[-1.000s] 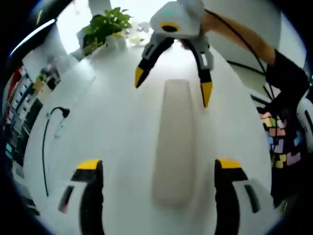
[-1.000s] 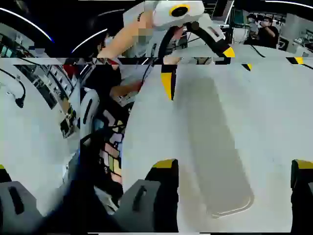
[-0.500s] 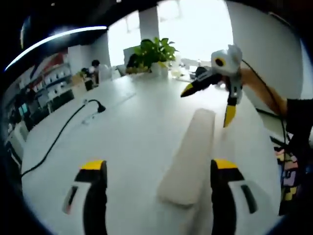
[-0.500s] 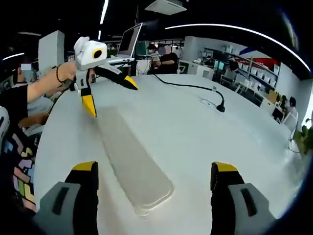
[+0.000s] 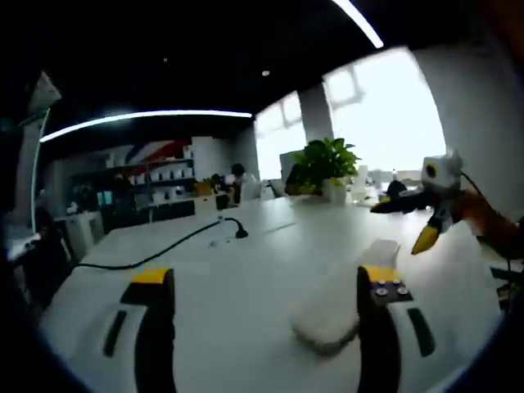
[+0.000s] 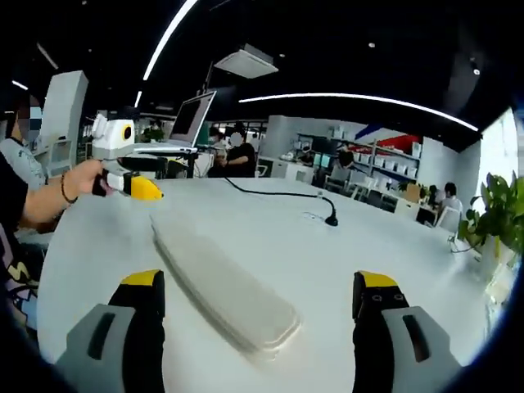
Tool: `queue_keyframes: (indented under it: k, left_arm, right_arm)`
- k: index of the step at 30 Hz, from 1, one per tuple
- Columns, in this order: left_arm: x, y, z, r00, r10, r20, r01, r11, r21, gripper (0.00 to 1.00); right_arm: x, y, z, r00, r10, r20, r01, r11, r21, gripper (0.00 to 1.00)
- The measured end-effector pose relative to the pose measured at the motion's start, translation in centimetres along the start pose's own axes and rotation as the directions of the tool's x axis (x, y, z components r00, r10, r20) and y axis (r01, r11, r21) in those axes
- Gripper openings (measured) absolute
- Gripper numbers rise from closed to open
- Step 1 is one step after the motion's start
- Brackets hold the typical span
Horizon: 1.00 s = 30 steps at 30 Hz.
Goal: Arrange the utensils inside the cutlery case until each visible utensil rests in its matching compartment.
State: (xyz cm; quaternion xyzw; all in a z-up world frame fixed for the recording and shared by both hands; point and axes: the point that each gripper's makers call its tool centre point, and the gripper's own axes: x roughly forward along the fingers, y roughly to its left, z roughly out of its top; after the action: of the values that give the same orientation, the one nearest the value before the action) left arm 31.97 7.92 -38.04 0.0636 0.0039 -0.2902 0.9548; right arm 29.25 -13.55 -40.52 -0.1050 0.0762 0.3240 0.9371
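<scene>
A long, closed, off-white plastic cutlery case (image 6: 225, 288) lies flat on the white surface (image 6: 270, 229), well in from its edges, lengthwise between the two hand-held grippers. The left hand-held gripper (image 5: 258, 282) hangs released above one end of the case, nothing between its yellow-tipped jaws. The right hand-held gripper (image 6: 258, 286) hangs over the opposite end, equally wide apart and empty. A black cable with a small stand (image 6: 330, 219) lies on the surface nearer the far edge, and a green potted plant (image 5: 326, 166) stands by the bright window.
</scene>
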Motion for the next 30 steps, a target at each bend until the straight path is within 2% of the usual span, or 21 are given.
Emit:
queue_keyframes:
  k: [2,4,6,8,10,12,15,16,17,18,20,23,25,27,29,30]
  left_arm:
    - [-0.8,0.4,0.1,0.999,0.047,0.012,-0.047,0.999,-0.025,0.98]
    - [-1.7,1.4,1.0,0.992,0.117,0.055,-0.115,0.992,-0.043,0.98]
    - [-2.0,1.6,1.5,0.992,0.121,0.025,-0.122,0.992,0.041,0.97]
    - [-2.6,2.1,3.1,0.983,0.169,0.078,-0.172,0.984,0.045,0.96]
    - [-3.1,1.7,4.4,0.981,0.160,0.107,-0.163,0.986,0.026,0.95]
    - [-3.5,1.5,5.1,0.980,0.159,0.121,-0.157,0.987,-0.023,0.94]
    - [-4.1,1.4,5.6,0.979,0.160,0.125,-0.154,0.987,-0.054,0.92]
    - [-4.4,1.6,5.6,0.978,0.174,0.118,-0.166,0.983,-0.081,0.92]
    - [-4.7,1.8,5.6,0.976,0.186,0.110,-0.174,0.979,-0.107,0.92]
    - [-4.9,2.0,5.8,0.974,0.191,0.118,-0.177,0.977,-0.120,0.92]
    - [-5.5,2.2,6.1,0.974,0.193,0.122,-0.176,0.975,-0.135,0.92]
    - [-6.4,2.5,6.8,0.971,0.203,0.124,-0.184,0.971,-0.149,0.92]
    - [-6.9,2.7,6.7,0.972,0.214,0.098,-0.196,0.967,-0.163,0.91]
    - [-7.6,3.0,6.6,0.971,0.228,0.068,-0.210,0.955,-0.209,0.89]
    - [-8.1,3.1,6.8,0.971,0.229,0.062,-0.208,0.948,-0.242,0.94]
    - [-8.4,3.2,6.9,0.971,0.233,0.060,-0.212,0.947,-0.241,0.95]
  right_arm:
    - [-0.3,-0.3,0.3,0.999,-0.032,0.026,0.033,0.999,-0.006,0.99]
    - [-0.7,-0.7,0.7,0.996,-0.072,0.050,0.073,0.997,-0.014,0.99]
    - [-1.3,-1.1,1.2,0.990,-0.113,0.085,0.114,0.993,-0.009,0.99]
    - [-2.0,-1.4,1.7,0.982,-0.145,0.121,0.144,0.989,0.015,0.99]
    - [-2.8,-2.0,2.1,0.977,-0.182,0.112,0.181,0.983,0.019,0.99]
    - [-4.0,-3.0,3.5,0.954,-0.253,0.162,0.257,0.967,-0.001,0.99]
    - [-5.9,-4.0,4.5,0.925,-0.323,0.199,0.330,0.944,-0.003,0.99]
    - [-6.6,-4.6,4.6,0.909,-0.362,0.206,0.364,0.931,0.030,0.99]
    - [-7.4,-5.5,4.5,0.885,-0.420,0.203,0.409,0.908,0.093,0.99]
    - [-8.0,-6.2,4.5,0.869,-0.452,0.203,0.434,0.892,0.129,0.99]
    - [-9.0,-6.8,5.0,0.857,-0.467,0.219,0.444,0.884,0.149,0.99]
    - [-10.9,-7.3,6.1,0.838,-0.487,0.244,0.468,0.873,0.136,0.99]
    - [-12.7,-7.7,6.9,0.817,-0.517,0.257,0.500,0.856,0.133,0.99]
    - [-14.8,-8.8,7.5,0.767,-0.585,0.262,0.577,0.809,0.116,0.99]
    - [-16.8,-9.5,8.0,0.720,-0.641,0.267,0.656,0.754,0.039,0.99]
    - [-17.6,-9.6,8.3,0.705,-0.654,0.274,0.675,0.738,0.023,0.99]
